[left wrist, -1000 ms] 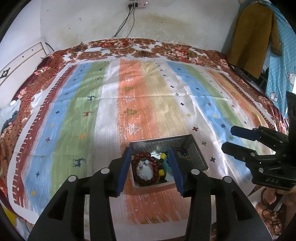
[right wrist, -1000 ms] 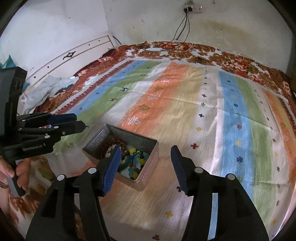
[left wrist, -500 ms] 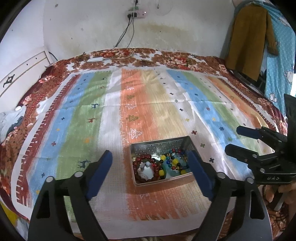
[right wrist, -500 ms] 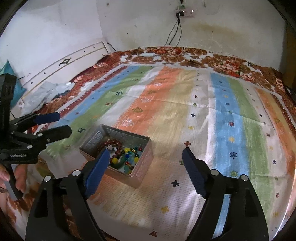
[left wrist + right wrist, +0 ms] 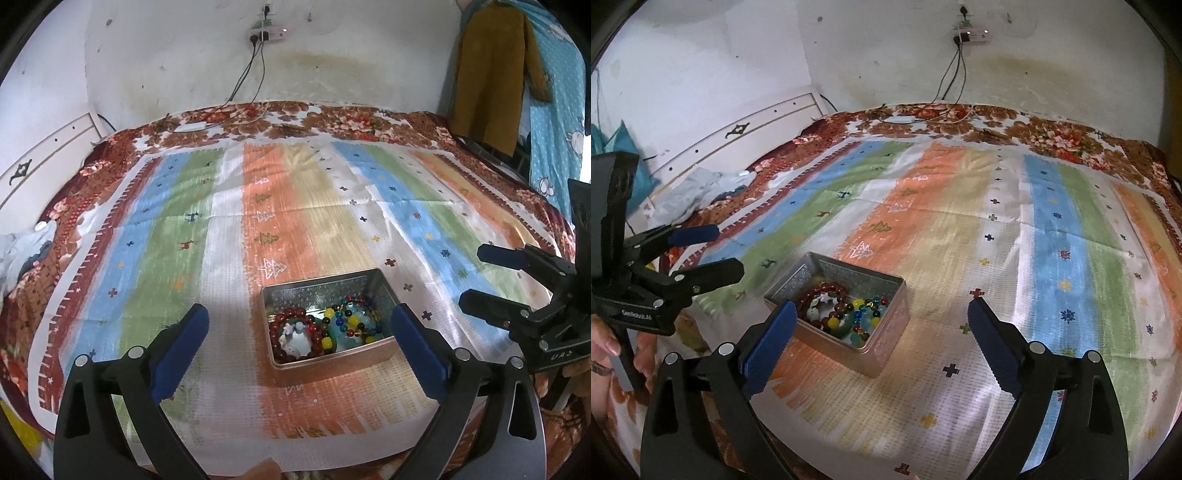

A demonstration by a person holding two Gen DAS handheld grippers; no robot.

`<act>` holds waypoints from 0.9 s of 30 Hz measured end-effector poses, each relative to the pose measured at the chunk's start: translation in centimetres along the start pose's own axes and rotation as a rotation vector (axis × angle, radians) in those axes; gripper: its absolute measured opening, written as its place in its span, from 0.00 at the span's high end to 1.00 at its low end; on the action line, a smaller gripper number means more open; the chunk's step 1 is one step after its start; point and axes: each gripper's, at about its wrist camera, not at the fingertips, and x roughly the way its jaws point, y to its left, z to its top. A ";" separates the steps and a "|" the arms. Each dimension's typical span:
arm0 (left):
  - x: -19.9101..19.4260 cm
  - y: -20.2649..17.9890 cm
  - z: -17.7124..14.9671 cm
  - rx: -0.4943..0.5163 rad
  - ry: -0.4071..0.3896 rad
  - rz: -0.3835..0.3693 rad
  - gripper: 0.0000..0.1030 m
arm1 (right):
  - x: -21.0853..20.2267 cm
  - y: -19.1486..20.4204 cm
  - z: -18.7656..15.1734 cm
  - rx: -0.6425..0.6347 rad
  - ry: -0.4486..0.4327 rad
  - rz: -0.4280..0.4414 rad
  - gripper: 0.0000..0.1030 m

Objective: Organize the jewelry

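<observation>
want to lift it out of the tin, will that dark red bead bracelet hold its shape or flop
The dark red bead bracelet is probably floppy: separate round beads on a string, so it should sag from one grip point. The beads look glossy, likely slippery. It lies against other beads in the metal tin and may snag them.

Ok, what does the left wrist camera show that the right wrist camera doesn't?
Only the left wrist view shows the mustard garment hanging by the dotted blue fabric, and the right gripper, open. Only the right wrist view shows the teal bag and the left gripper, open. Both show the metal tin of beaded bracelets on the striped cloth.
</observation>
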 end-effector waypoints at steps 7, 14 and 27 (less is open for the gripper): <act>0.0 0.0 0.1 -0.007 0.004 0.011 0.06 | 0.0 -0.6 -0.2 0.021 0.005 0.002 0.08; 0.0 0.3 0.2 -0.017 0.001 0.000 0.06 | 0.6 -1.3 -0.4 0.045 0.014 0.002 0.08; 0.1 0.3 -0.2 0.003 -0.007 -0.005 0.06 | 0.2 -1.4 -0.6 0.049 -0.010 0.014 0.08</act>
